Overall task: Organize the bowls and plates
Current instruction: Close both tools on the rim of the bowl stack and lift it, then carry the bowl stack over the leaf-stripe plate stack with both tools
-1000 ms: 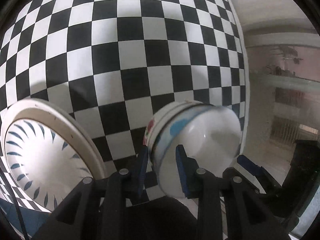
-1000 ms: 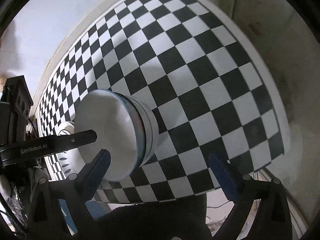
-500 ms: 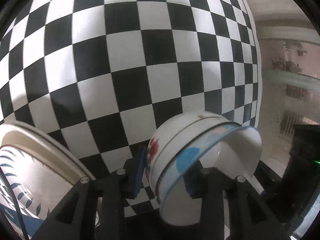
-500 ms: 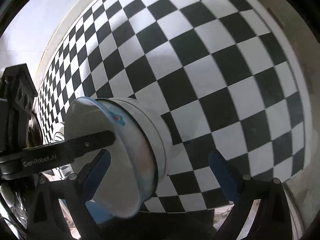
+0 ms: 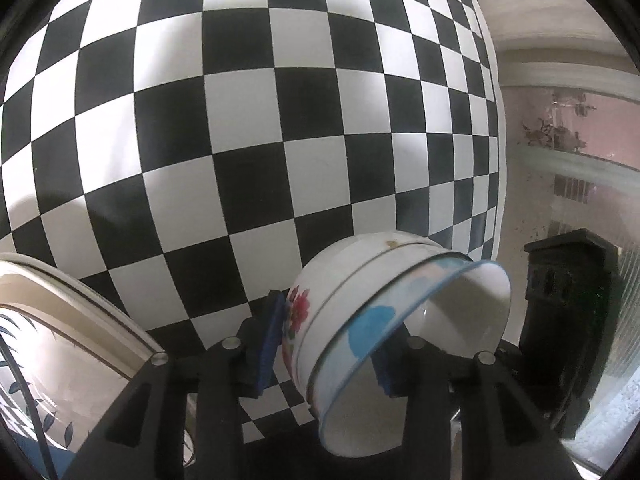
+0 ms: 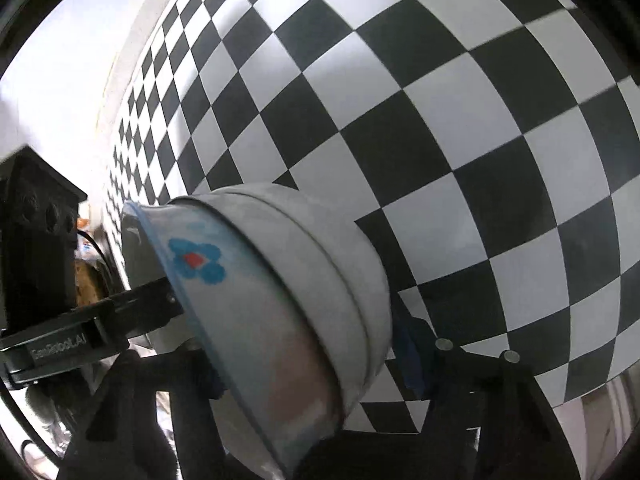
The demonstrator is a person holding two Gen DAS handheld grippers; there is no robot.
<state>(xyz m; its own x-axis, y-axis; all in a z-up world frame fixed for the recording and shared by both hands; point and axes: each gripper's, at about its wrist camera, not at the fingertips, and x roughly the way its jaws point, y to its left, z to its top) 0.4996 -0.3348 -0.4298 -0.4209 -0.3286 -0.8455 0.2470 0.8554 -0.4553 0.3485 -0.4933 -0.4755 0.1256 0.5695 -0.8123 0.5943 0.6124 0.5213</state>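
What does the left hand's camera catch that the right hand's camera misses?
Only the left wrist view shows the big leaf-patterned plate at lower left, and a red flower on the bowls' side.

Only the right wrist view shows a blue flower with a red centre on the outer bowl, and the left gripper's finger reaching into it.

Both show the nested bowls tipped on their side over the checkered tablecloth.

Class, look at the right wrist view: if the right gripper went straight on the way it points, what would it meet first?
Probably the stacked bowls, already between its closing jaws; beyond them lies the checkered tablecloth. Depth is uncertain.
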